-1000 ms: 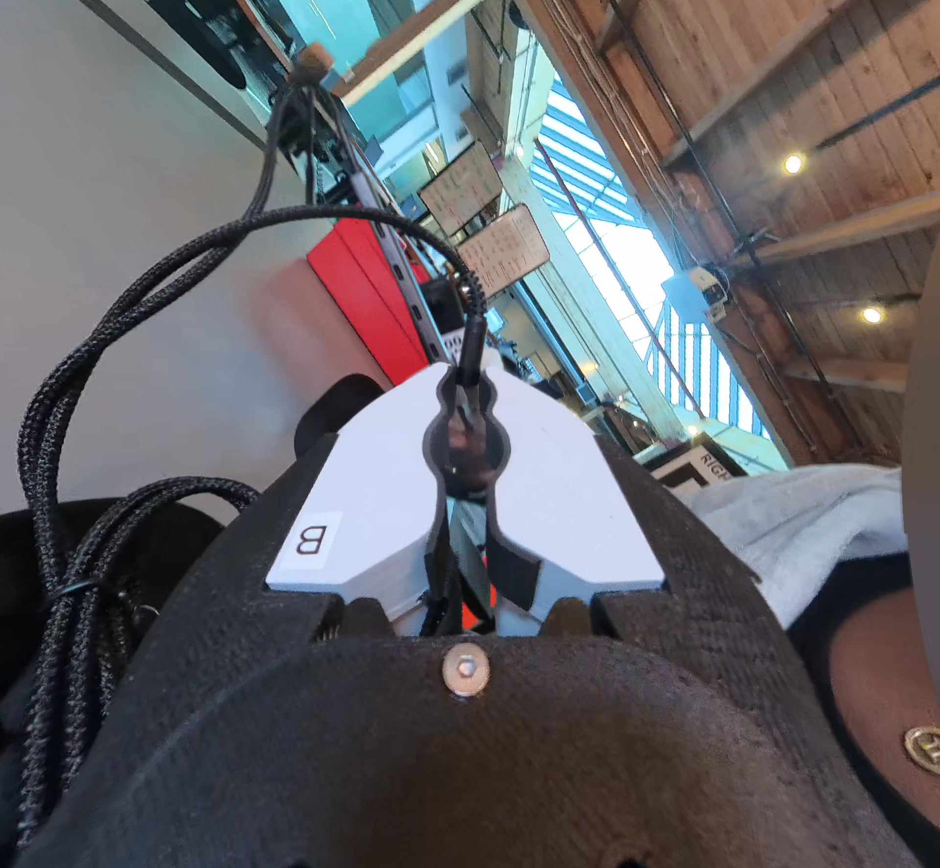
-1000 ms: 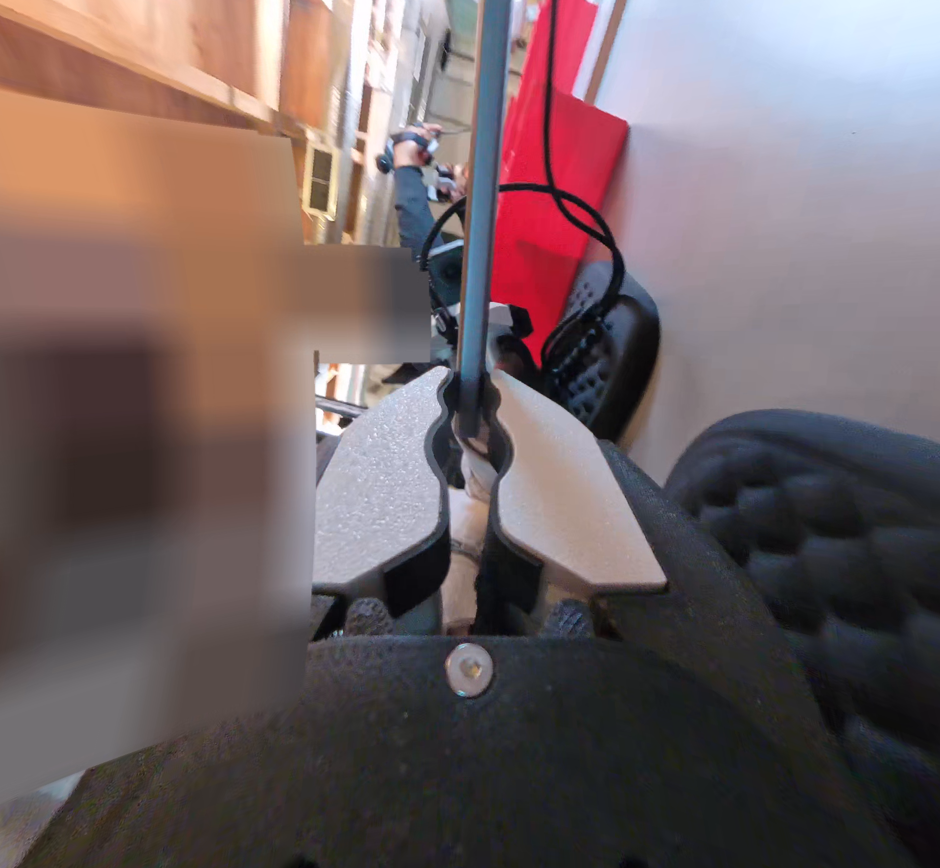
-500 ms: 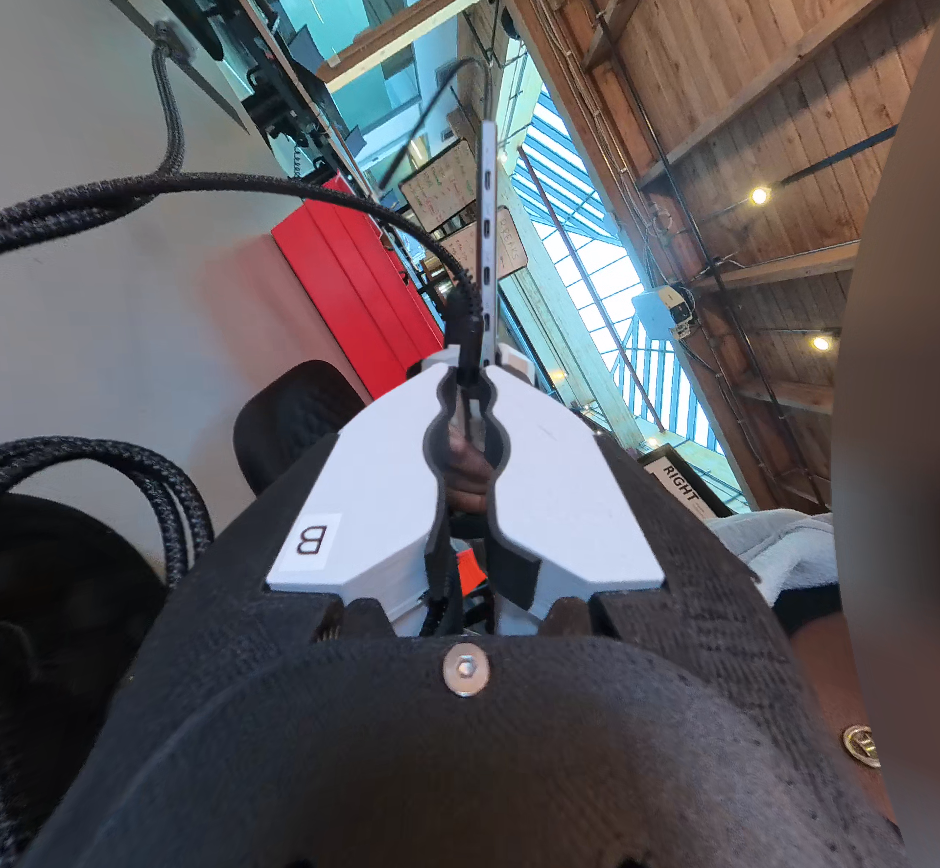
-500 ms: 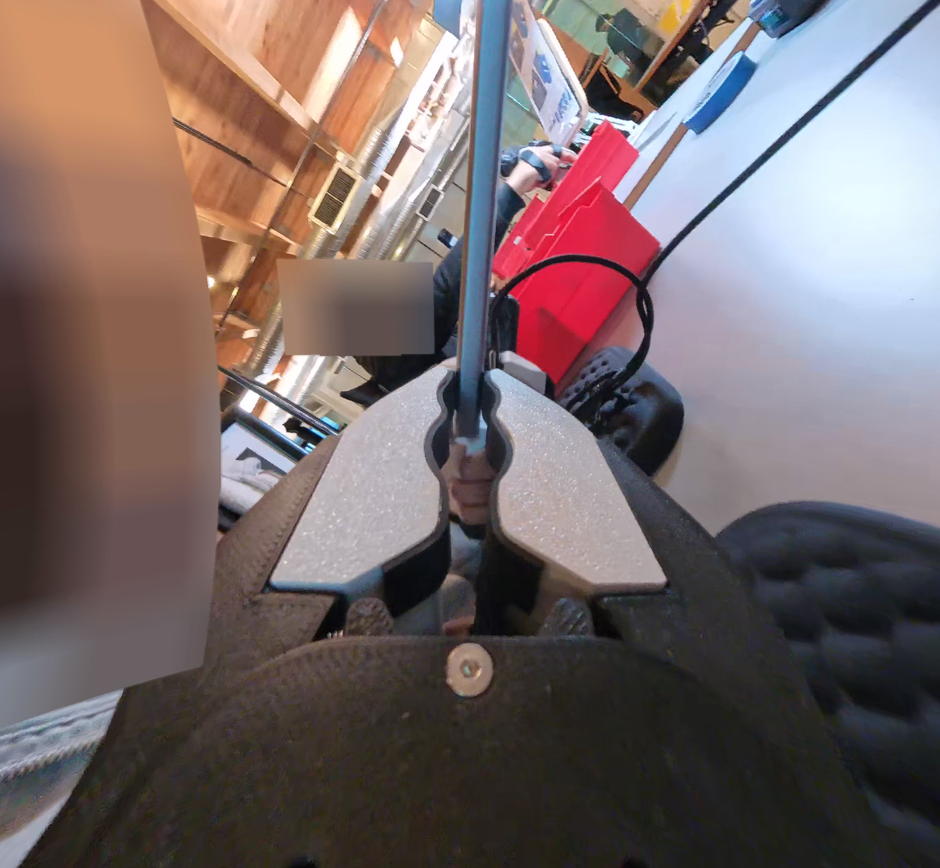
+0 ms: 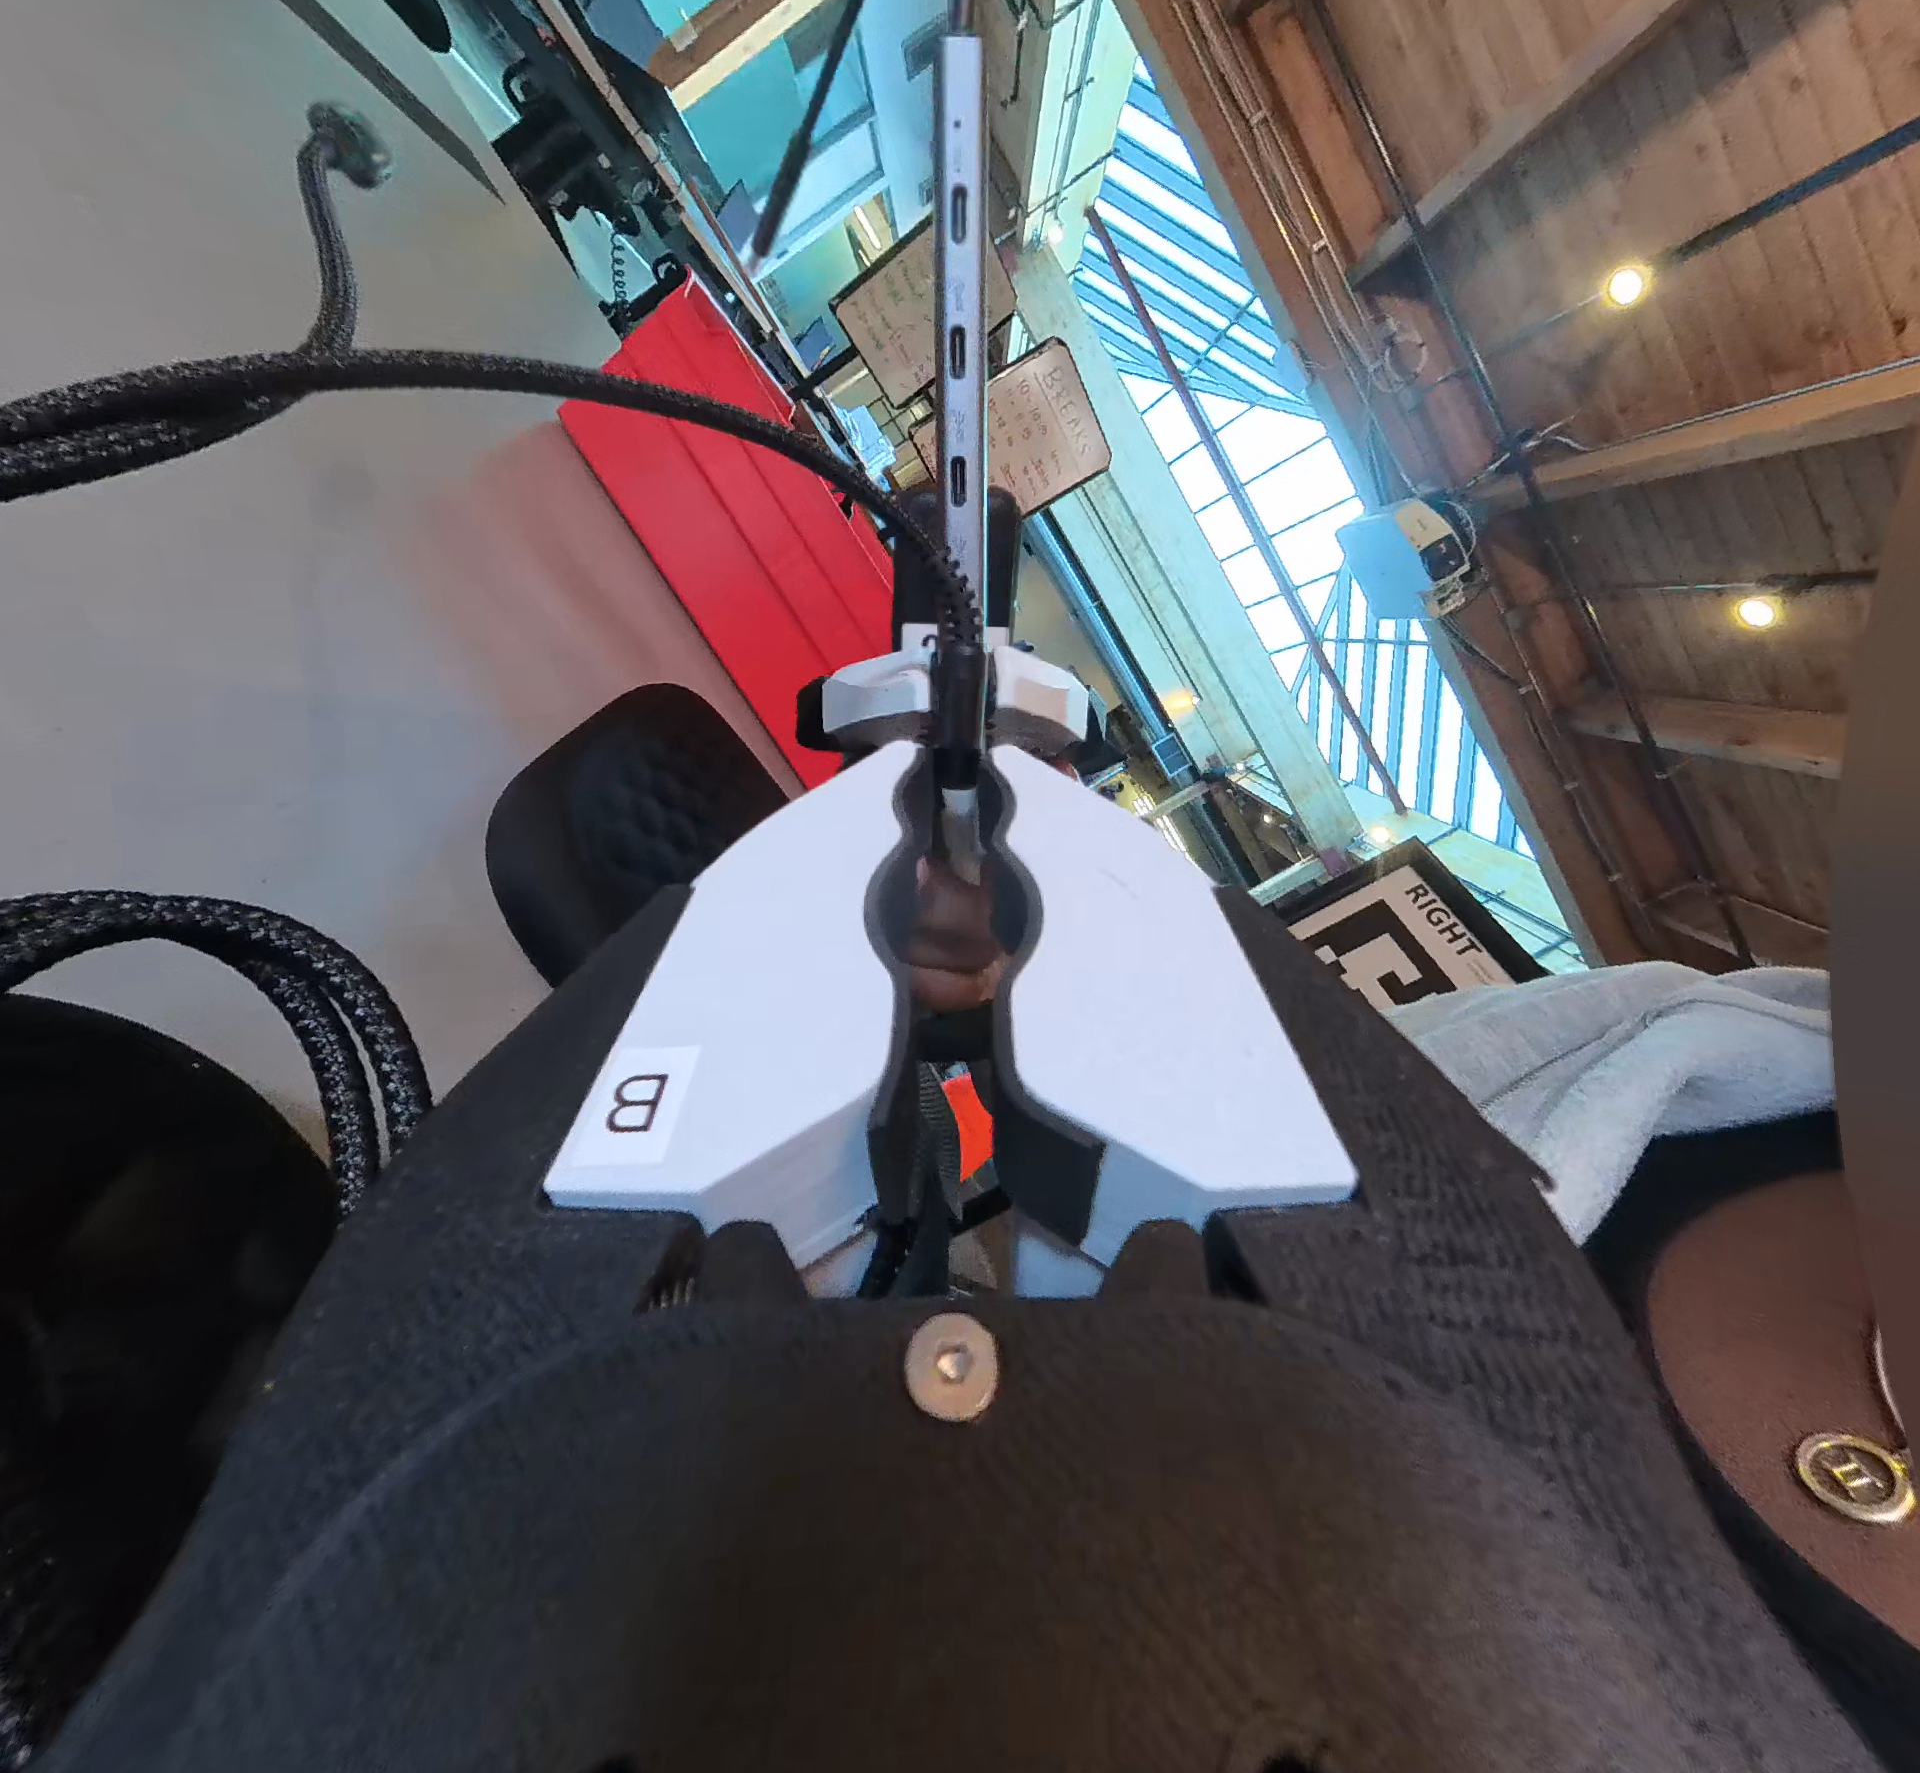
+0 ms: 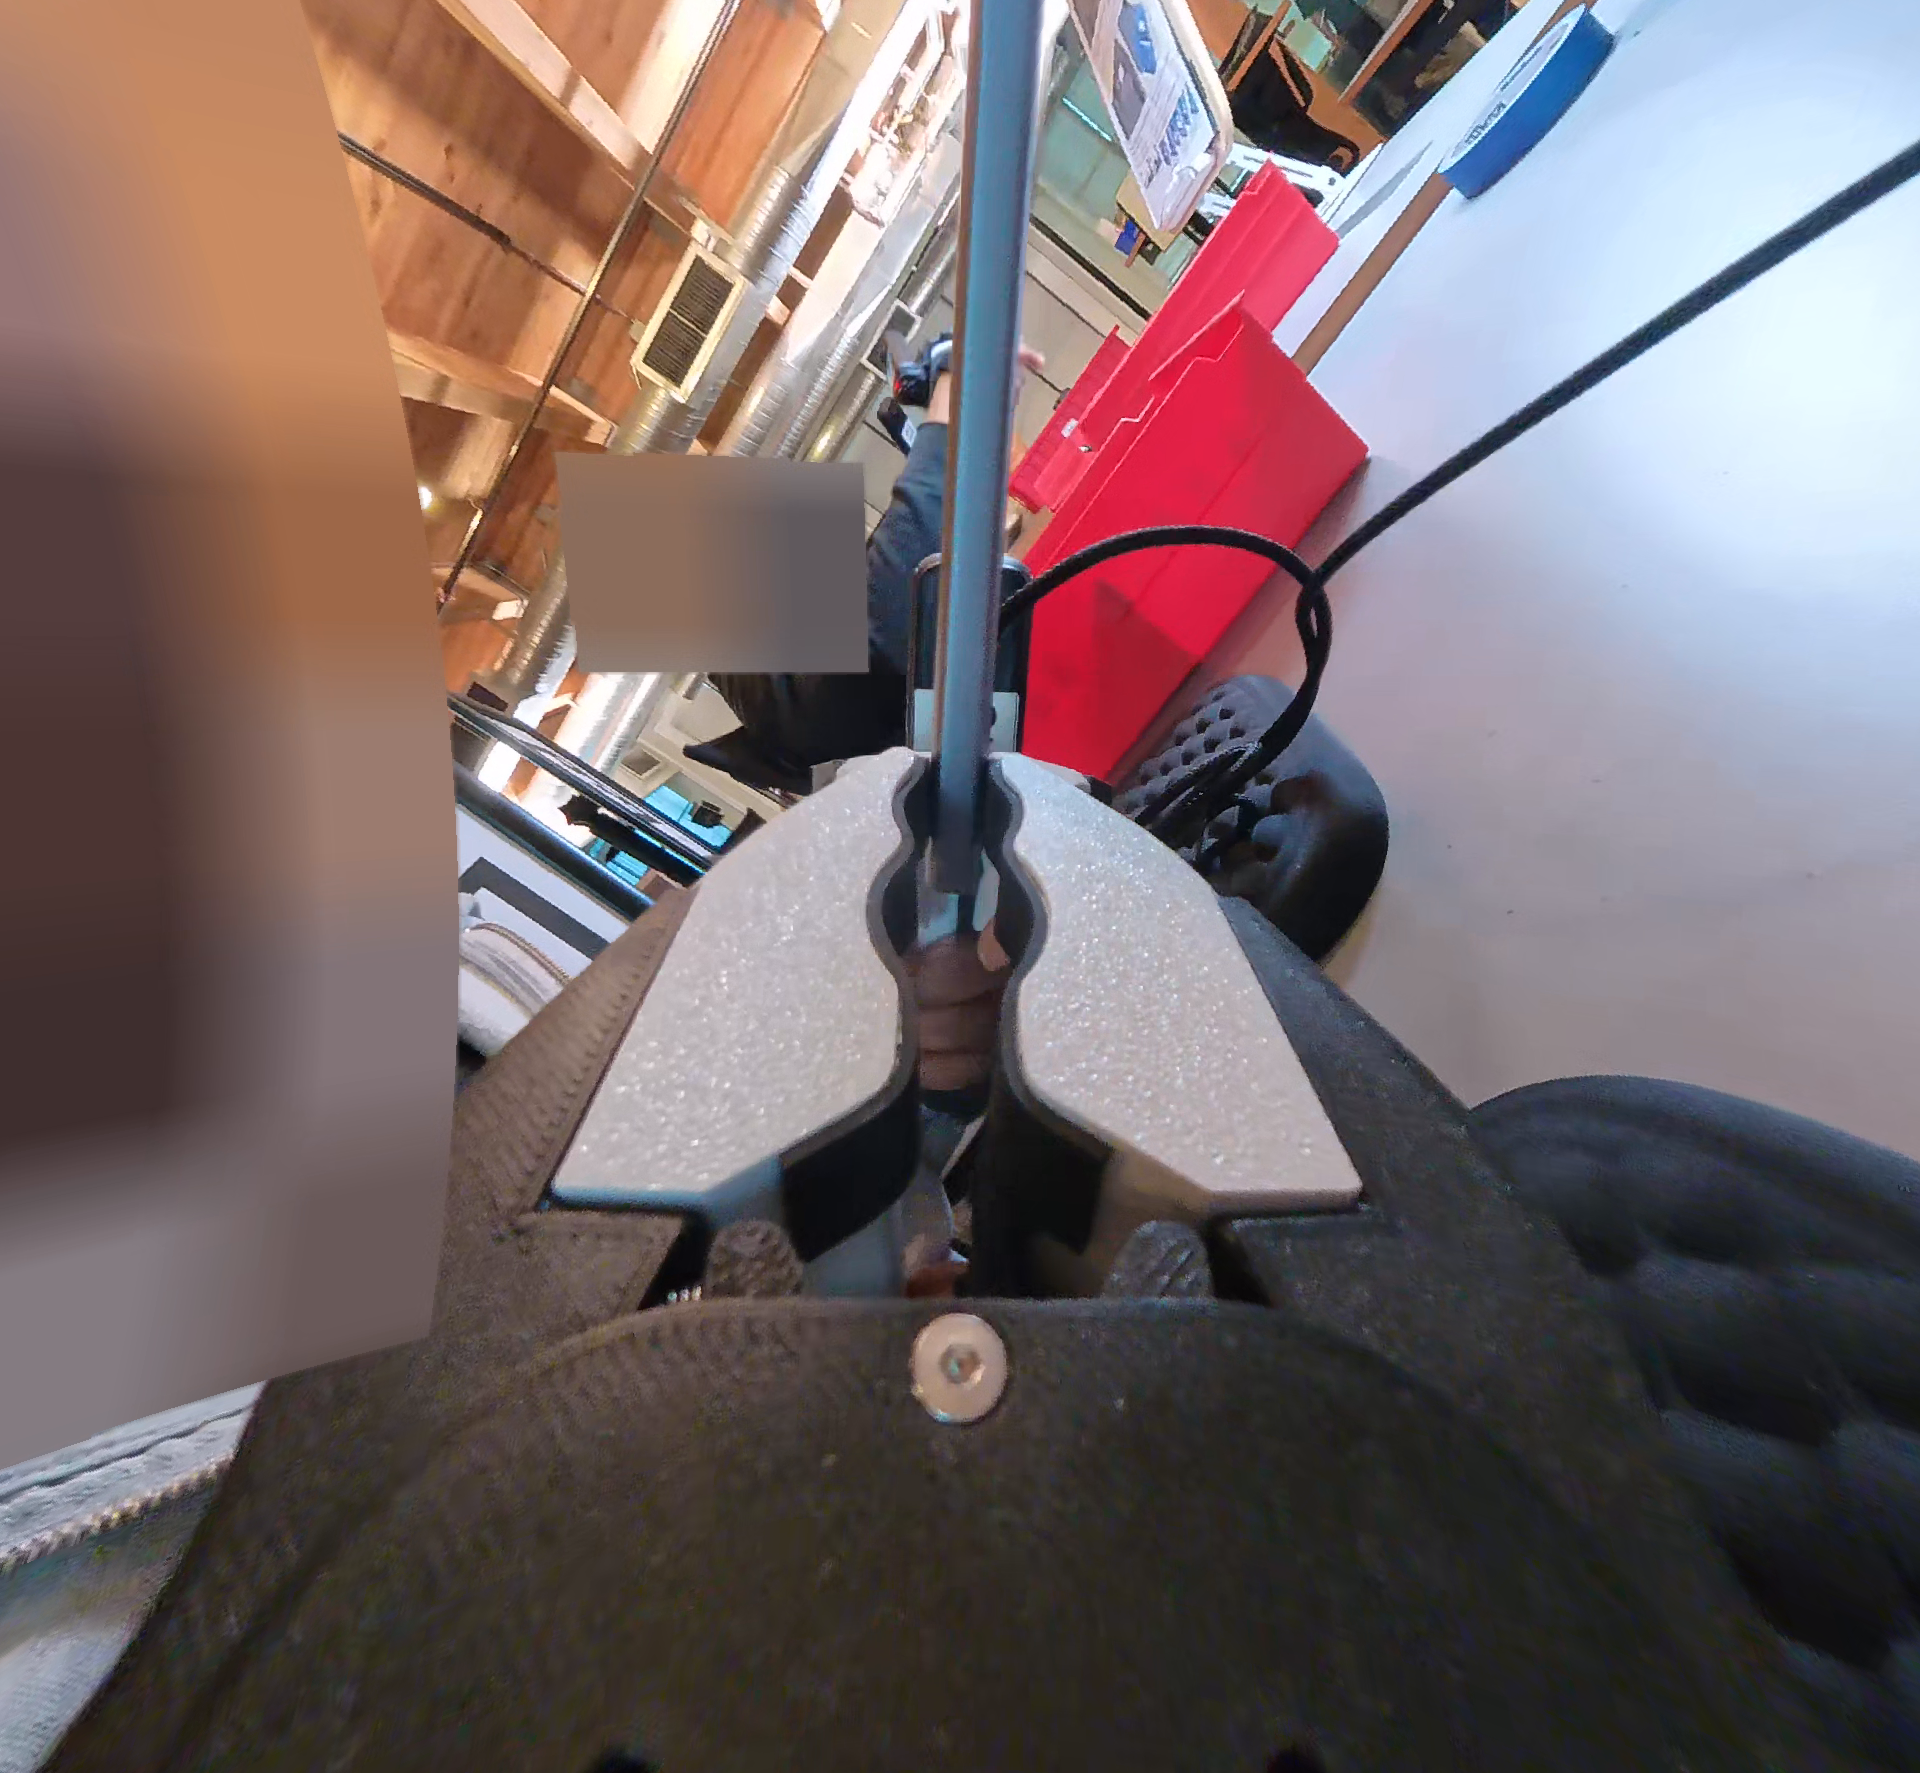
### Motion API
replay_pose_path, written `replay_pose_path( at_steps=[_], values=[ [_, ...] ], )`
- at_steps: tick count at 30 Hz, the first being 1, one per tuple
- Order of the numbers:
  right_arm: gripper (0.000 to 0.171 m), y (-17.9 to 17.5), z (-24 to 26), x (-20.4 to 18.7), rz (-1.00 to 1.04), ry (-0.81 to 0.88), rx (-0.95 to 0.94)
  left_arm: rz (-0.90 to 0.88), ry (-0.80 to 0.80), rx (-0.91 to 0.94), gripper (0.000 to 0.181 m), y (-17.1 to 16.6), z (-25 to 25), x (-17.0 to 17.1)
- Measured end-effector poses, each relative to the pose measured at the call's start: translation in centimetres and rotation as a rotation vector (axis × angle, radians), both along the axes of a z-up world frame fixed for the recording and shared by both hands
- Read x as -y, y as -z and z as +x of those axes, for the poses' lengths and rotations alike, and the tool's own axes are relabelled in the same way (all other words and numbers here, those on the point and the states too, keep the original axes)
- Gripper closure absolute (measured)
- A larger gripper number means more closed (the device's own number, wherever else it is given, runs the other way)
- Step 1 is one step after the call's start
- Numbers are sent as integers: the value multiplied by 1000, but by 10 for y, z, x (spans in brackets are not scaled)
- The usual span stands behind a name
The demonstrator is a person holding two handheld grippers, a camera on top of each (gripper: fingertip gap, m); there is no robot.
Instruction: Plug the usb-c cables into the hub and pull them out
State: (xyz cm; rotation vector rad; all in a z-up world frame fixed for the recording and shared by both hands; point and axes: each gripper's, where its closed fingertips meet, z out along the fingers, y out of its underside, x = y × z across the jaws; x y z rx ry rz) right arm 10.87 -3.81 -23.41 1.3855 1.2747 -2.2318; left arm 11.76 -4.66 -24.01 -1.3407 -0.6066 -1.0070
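My left gripper (image 5: 956, 788) is shut on the plug end of a black braided usb-c cable (image 5: 520, 373). The plug (image 5: 956, 684) lies right against the lower edge of the slim grey hub (image 5: 961, 269); I cannot tell if it is seated in a port. The hub stands upright ahead, with three open ports along its edge. My right gripper (image 6: 961, 788) is shut on the hub's lower end (image 6: 987, 373) and shows beyond the plug in the left wrist view (image 5: 1039, 695). The same cable loops behind the hub in the right wrist view (image 6: 1195, 539).
Red bins (image 5: 727, 497) (image 6: 1195, 497) stand on the grey table (image 6: 1662, 580). Black padded cushions (image 5: 623, 819) (image 6: 1299, 809) lie close by. A blue tape roll (image 6: 1527, 102) sits far off. More braided cable (image 5: 312, 996) loops at the left. A person is in the background.
The left gripper has brought the cable plug up to the hub, which came into its view and drew closer. The right gripper has tilted the hub away from the wall.
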Motion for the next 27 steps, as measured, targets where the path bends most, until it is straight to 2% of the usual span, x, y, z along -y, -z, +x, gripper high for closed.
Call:
replay_pose_path(
  at_steps=[1, 14, 18, 23, 27],
  values=[
    [162, 0, 0, 0, 10, 0, -2, -2, 4, -3, 172, 0, 0, 0],
    [161, 0, -3, 5, 8, 40, -36, 27, -31, 2, 172, -1, -1, 0],
    [161, 1, 4, 10, -12, -14, -33, 27, 49, -3, 173, -2, 7, 4],
    [161, 6, 15, 11, 132, -106, -24, -14, 132, -60, 173, 5, 20, 2],
    [161, 12, 16, 8, 150, -102, -3, -49, 124, -87, 172, 12, 22, -2]
  ],
)
